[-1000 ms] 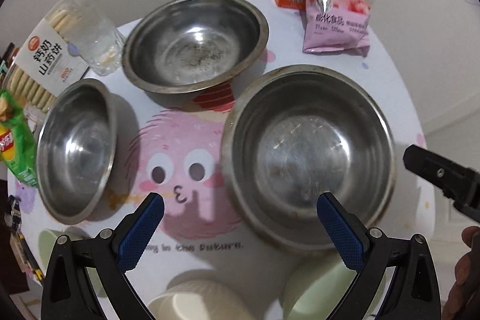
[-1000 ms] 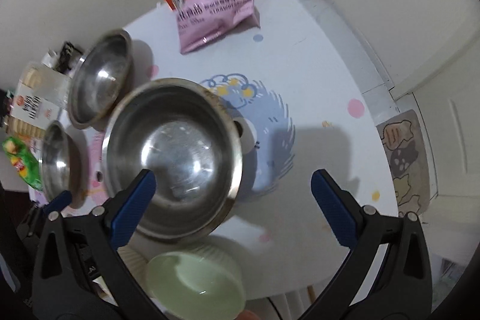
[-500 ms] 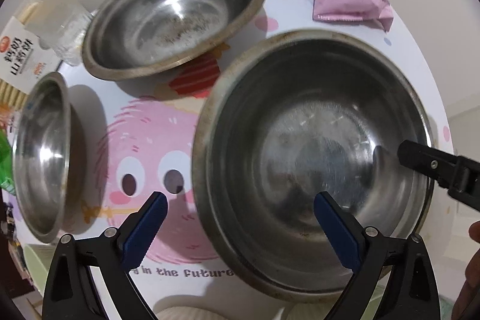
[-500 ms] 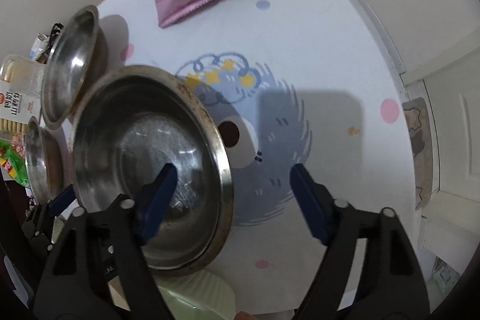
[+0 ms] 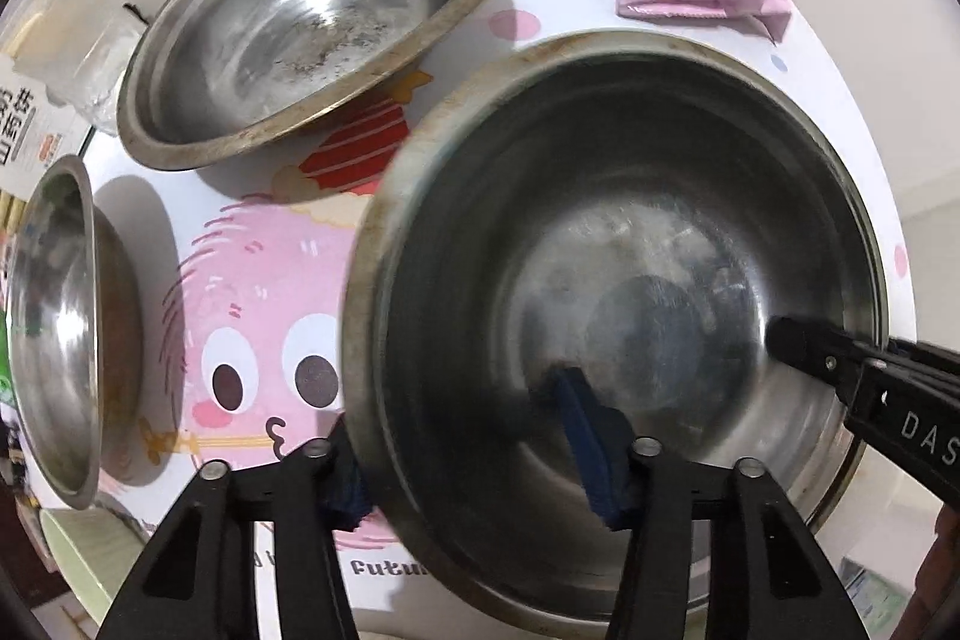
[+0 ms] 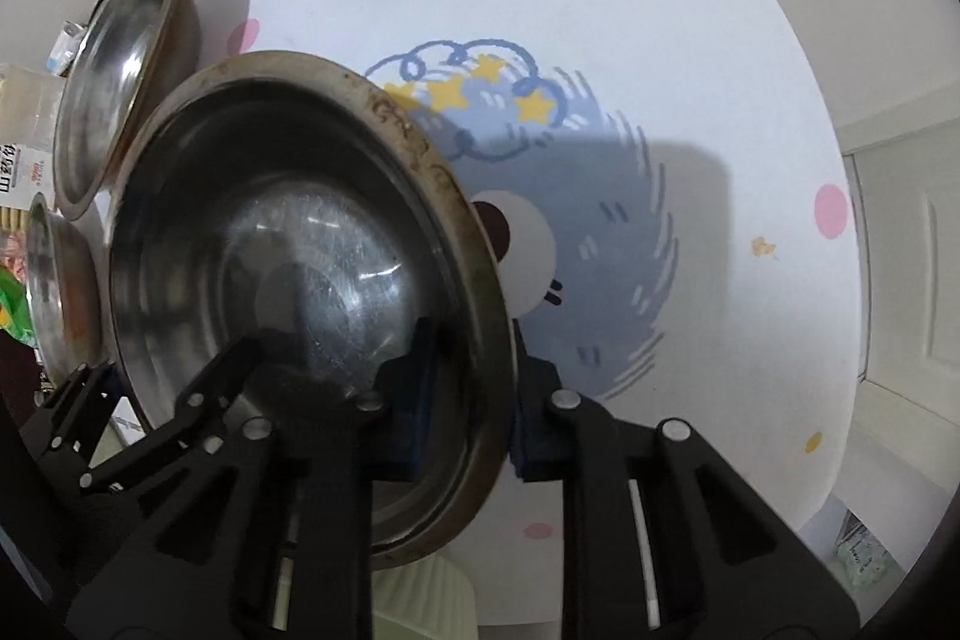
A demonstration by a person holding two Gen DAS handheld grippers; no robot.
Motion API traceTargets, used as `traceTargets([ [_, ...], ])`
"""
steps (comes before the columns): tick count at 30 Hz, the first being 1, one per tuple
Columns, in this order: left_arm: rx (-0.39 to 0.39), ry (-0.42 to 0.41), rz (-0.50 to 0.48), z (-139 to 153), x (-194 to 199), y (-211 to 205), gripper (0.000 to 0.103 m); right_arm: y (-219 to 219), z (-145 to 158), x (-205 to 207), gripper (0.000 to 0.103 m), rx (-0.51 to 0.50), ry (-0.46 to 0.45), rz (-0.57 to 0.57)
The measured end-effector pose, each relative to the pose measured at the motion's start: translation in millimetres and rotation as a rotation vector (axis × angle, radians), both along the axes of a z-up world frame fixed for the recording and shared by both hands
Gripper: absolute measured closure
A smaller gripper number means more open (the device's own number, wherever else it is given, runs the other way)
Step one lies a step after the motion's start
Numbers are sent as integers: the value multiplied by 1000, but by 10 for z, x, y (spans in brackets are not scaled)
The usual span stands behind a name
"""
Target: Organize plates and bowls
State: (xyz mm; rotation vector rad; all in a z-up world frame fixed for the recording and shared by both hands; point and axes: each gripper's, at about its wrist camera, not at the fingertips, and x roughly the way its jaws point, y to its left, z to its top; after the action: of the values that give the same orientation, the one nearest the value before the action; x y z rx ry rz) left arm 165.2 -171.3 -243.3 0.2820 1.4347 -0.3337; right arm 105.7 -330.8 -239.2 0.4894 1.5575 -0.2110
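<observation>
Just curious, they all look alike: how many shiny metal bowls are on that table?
3. The big steel bowl is nearest, gripped on both rims; the wide steel bowl sits behind it; the small steel bowl is at the left edge. More could be out of view.

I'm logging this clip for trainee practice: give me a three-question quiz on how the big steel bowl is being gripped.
1. True or false: both grippers clamp the rim of the large steel bowl.
2. Which bowl shows dark residue inside? A) medium steel bowl B) small steel bowl
3. Fill in: the left gripper has one jaw inside the bowl and one ____ it.

Key: 1 true; the right gripper straddles the opposite rim. 2 A. 3 outside.
</observation>
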Motion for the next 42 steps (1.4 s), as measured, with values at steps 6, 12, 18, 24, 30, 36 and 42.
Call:
traceTargets([
  [6, -12, -16, 23, 126, 95, 157, 68, -21, 76, -6, 85, 16, -27, -11],
  [12, -20, -50, 15, 320, 91, 181, 74, -195, 279, -33, 89, 7, -66, -27],
  [18, -41, -74, 4, 460, 27, 118, 77, -304, 401, -82, 89, -4, -105, -54],
  [24, -59, -119, -23, 547, 7, 54, 78, -360, 396, -177, 89, -27, -164, -71],
  [30, -76, -154, -52, 650, 21, -75, 78, -421, 453, -134, 89, -66, -214, -80],
  [36, -82, -167, -89, 663, 69, -304, 78, -604, 449, -145, 89, -84, -225, -123],
  [42, -87, -169, -116, 485, 4, -613, 78, -791, 363, -217, 89, -95, -217, -170],
])
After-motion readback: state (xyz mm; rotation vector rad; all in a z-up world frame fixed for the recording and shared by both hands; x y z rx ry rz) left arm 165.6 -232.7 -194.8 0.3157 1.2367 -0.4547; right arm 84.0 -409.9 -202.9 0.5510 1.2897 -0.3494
